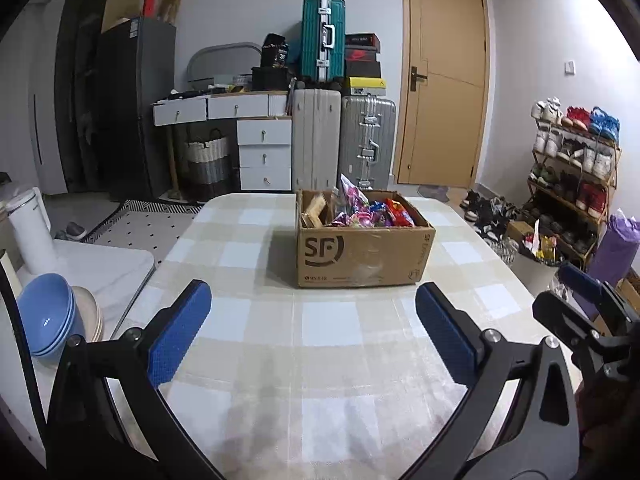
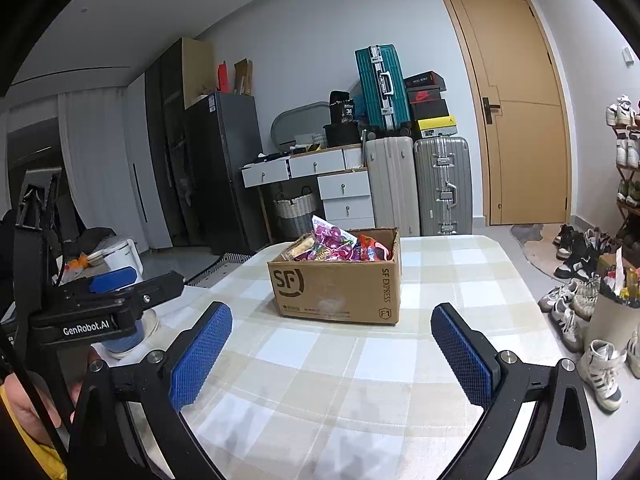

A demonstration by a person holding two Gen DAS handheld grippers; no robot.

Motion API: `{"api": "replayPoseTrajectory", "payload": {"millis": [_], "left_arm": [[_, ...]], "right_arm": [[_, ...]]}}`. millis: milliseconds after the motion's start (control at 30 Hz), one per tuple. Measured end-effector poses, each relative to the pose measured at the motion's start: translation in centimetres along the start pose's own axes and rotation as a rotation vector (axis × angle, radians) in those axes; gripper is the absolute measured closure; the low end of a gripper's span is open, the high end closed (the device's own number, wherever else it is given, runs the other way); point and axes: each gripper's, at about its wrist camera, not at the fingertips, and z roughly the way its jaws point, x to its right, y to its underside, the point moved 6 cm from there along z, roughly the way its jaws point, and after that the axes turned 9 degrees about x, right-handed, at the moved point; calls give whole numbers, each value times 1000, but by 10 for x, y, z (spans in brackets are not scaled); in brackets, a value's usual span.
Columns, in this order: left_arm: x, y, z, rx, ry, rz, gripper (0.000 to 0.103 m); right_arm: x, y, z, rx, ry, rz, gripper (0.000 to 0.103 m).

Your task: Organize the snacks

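Observation:
A brown cardboard box [image 1: 362, 254] marked SF stands on the checked tablecloth, filled with colourful snack packets [image 1: 370, 210]. The same cardboard box [image 2: 336, 286] and its snack packets [image 2: 340, 246] show in the right wrist view. My left gripper [image 1: 314, 300] hovers open over the table, short of the box, with nothing between its blue pads. My right gripper [image 2: 332, 322] is likewise open and empty, a little nearer the box. Each gripper appears at the other view's edge: the right one [image 1: 580, 284] and the left one [image 2: 116, 280].
The table [image 1: 280, 360] carries only the box. Left of it a side counter holds blue bowls [image 1: 48, 316] and a white kettle [image 1: 30, 228]. Suitcases [image 1: 344, 140], drawers and a door stand behind. A shoe rack [image 1: 572, 176] and loose shoes [image 2: 580, 308] lie to the right.

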Motion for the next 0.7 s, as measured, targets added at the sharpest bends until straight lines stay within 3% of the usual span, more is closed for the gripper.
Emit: {"api": "replayPoseTrajectory", "payload": {"millis": [700], "left_arm": [[-15, 15, 10, -54, 1, -56, 1]], "right_arm": [[-12, 0, -7, 0, -21, -22, 1]]}}
